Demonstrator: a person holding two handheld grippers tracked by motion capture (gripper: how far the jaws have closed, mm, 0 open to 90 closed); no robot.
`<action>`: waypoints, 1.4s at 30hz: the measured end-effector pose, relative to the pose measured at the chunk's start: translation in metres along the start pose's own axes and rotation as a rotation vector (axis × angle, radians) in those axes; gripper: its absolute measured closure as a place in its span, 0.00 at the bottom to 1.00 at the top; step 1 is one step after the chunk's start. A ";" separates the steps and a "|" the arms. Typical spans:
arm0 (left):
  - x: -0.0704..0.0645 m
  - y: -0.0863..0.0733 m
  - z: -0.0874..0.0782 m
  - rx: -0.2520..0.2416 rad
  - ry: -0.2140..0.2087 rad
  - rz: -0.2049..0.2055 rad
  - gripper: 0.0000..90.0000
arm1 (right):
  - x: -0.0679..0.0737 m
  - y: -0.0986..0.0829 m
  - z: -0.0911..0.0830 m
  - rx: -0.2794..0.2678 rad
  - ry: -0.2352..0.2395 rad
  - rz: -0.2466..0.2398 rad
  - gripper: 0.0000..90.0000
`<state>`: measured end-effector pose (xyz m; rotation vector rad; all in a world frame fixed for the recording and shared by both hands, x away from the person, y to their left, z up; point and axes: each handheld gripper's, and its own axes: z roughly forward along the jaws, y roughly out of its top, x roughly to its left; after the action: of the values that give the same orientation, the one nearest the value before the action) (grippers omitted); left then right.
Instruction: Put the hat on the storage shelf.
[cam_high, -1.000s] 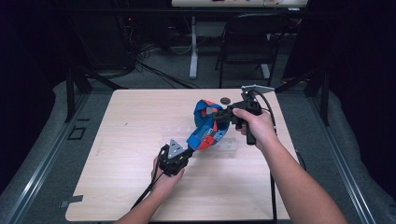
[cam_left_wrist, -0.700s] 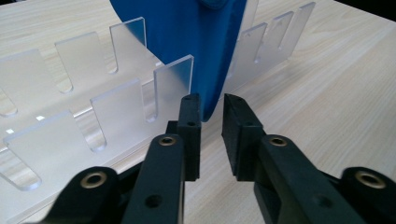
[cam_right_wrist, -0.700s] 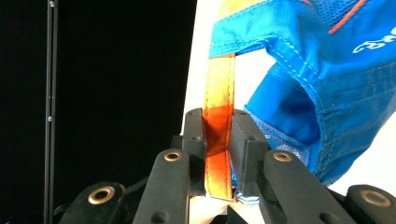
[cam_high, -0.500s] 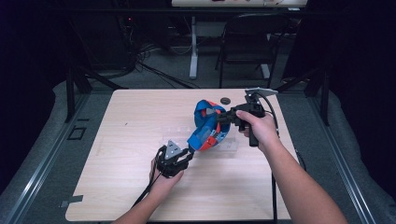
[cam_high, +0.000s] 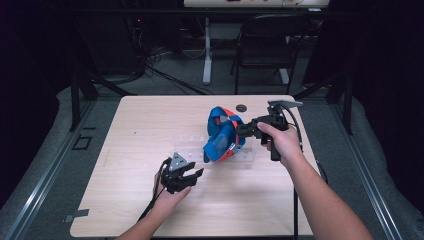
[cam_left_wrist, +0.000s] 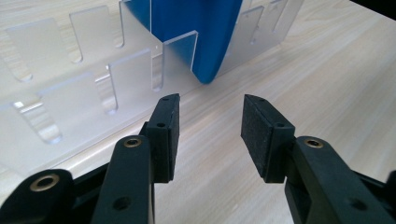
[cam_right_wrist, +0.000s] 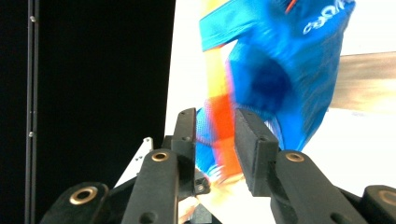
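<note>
High view: the right gripper (cam_high: 239, 131) holds a blue and orange fabric item (cam_high: 221, 135) above a clear slotted rack (cam_high: 220, 156) lying on the wooden table (cam_high: 135, 125). The left gripper (cam_high: 194, 175), at 7 o'clock from the fabric, rests low with its jaws apart and empty. Compared with a second ago, the fabric sits slightly higher and the left gripper has drawn back from it.

Left gripper view: the jaws stand wide, the table between them; the rack and the fabric's blue tip (cam_left_wrist: 205, 37) lie ahead at 12 o'clock.

Right gripper view: the narrowed jaws pinch an orange strip of the fabric (cam_right_wrist: 280, 70), which spreads toward 1 o'clock.
</note>
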<state>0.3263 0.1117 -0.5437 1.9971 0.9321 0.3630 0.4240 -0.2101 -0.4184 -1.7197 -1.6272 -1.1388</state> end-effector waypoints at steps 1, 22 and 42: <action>0.000 -0.001 -0.002 0.004 -0.002 -0.001 0.63 | -0.001 0.000 -0.001 -0.007 -0.005 -0.007 0.77; 0.053 -0.031 -0.040 0.046 0.017 -0.065 0.52 | -0.010 -0.019 -0.009 -0.152 -0.184 -0.147 0.54; 0.060 -0.037 -0.035 0.050 0.065 -0.068 0.50 | -0.046 -0.066 -0.024 -0.244 -0.305 -0.328 0.51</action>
<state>0.3299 0.1882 -0.5594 2.0036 1.0558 0.3715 0.3575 -0.2449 -0.4566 -1.9007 -2.0900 -1.3213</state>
